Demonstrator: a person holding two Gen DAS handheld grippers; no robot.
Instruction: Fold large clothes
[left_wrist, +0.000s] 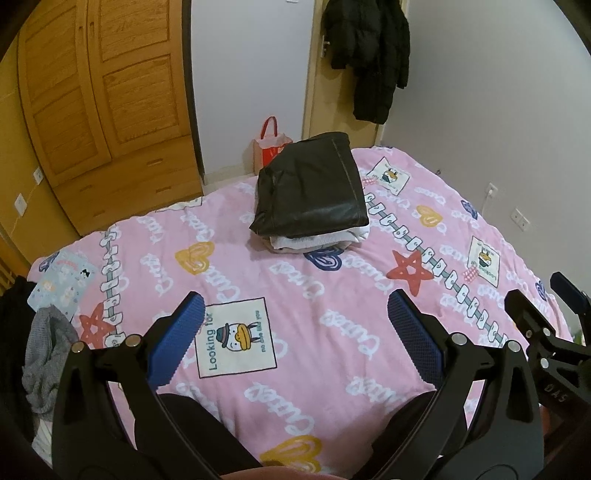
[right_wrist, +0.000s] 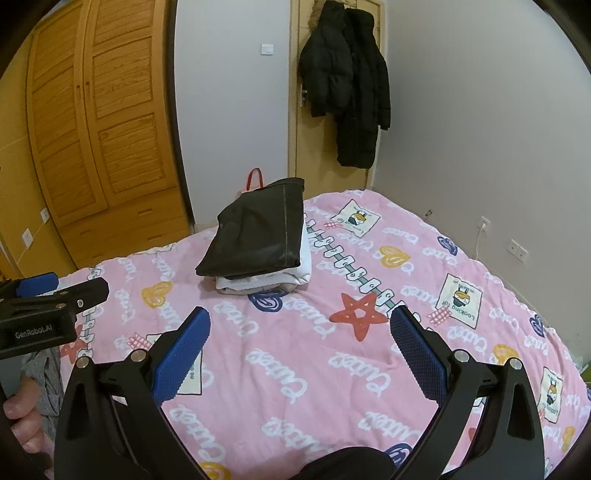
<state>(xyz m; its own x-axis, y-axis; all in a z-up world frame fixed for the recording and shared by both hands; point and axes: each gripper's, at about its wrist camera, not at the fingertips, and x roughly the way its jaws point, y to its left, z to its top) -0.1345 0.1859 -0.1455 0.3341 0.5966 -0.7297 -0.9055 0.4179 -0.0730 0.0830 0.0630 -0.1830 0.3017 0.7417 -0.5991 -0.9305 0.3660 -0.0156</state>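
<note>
A stack of folded clothes (left_wrist: 310, 195) lies on the far side of the pink bed cover (left_wrist: 314, 332), with a dark leather-like garment on top and white and beige pieces beneath. It also shows in the right wrist view (right_wrist: 258, 236). My left gripper (left_wrist: 295, 306) is open and empty above the cover, well short of the stack. My right gripper (right_wrist: 301, 325) is open and empty too, to the right of the left one. A grey garment (left_wrist: 46, 362) lies crumpled at the bed's left edge.
A wooden wardrobe (left_wrist: 99, 96) stands at the far left. A red bag (left_wrist: 269, 144) sits on the floor behind the stack. Black coats (right_wrist: 347, 88) hang on the door. The wall with sockets (right_wrist: 517, 251) runs along the bed's right side.
</note>
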